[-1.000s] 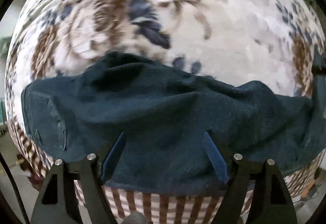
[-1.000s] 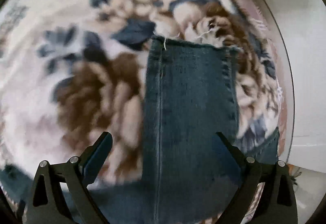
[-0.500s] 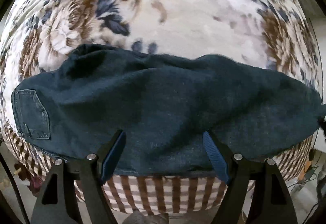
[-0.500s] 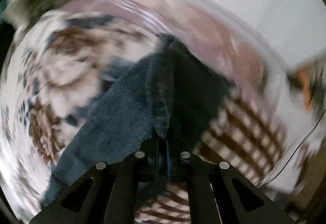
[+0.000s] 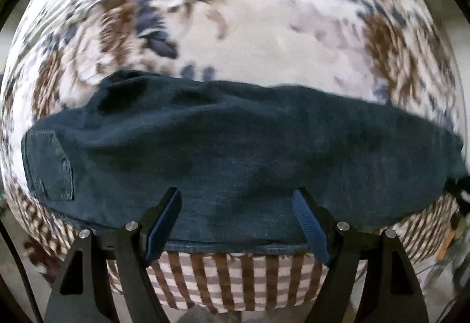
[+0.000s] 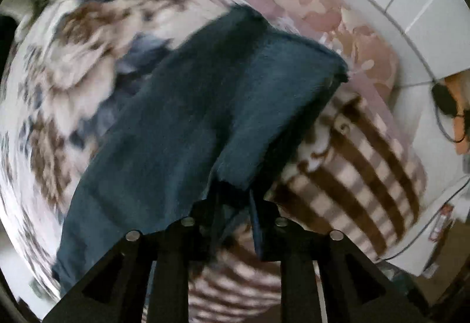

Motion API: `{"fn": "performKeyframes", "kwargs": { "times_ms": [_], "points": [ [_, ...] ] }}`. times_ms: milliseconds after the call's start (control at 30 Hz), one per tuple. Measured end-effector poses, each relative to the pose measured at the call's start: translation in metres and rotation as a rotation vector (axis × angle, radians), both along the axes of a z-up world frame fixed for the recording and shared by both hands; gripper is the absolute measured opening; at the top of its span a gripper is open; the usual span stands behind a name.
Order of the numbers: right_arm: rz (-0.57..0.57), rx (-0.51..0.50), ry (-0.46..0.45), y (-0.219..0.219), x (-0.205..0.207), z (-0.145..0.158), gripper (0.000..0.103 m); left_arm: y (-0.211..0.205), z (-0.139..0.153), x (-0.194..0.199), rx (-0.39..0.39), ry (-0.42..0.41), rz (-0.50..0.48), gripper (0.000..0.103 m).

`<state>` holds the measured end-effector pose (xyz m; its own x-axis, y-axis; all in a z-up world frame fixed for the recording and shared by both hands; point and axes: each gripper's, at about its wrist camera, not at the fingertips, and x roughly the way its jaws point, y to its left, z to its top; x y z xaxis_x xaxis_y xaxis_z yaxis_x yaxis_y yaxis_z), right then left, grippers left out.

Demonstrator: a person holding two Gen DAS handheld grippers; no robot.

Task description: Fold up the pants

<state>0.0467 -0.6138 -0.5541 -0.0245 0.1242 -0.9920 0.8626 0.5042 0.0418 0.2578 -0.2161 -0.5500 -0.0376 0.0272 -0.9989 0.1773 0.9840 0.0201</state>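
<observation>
Dark blue jeans [image 5: 223, 152] lie across the near edge of a bed with a floral cover [image 5: 264, 23]; a back pocket [image 5: 50, 167] shows at the left. My left gripper [image 5: 235, 220] is open, its blue-padded fingers [image 5: 163, 223] spread over the jeans' near edge, holding nothing. In the right wrist view my right gripper [image 6: 235, 205] is shut on the leg end of the jeans [image 6: 182, 123], lifting a fold of denim above the bed.
A brown and white checked sheet [image 5: 235, 279] hangs down the bed's side and also shows in the right wrist view [image 6: 352, 176]. A pink patterned cloth [image 6: 308, 6] lies at the bed's far end. White tiled floor [image 6: 426, 14] and a cable [image 6: 446, 105] lie beyond.
My right gripper went from open over the flat leg to shut on the leg end, and has lifted and swung it. My left gripper stays open, shifting slightly over the jeans.
</observation>
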Motion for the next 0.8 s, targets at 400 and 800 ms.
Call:
{"fn": "performKeyframes", "kwargs": {
  "times_ms": [400,800],
  "points": [
    [0.156,0.394,-0.097,0.232,0.048,0.036,0.059,0.202,0.006,-0.011,0.054,0.033,0.460,0.077],
    [0.054,0.528,-0.008,0.388,0.113,-0.050,0.058,0.402,-0.030,-0.015,0.038,0.019,0.792,0.076]
  ]
}}
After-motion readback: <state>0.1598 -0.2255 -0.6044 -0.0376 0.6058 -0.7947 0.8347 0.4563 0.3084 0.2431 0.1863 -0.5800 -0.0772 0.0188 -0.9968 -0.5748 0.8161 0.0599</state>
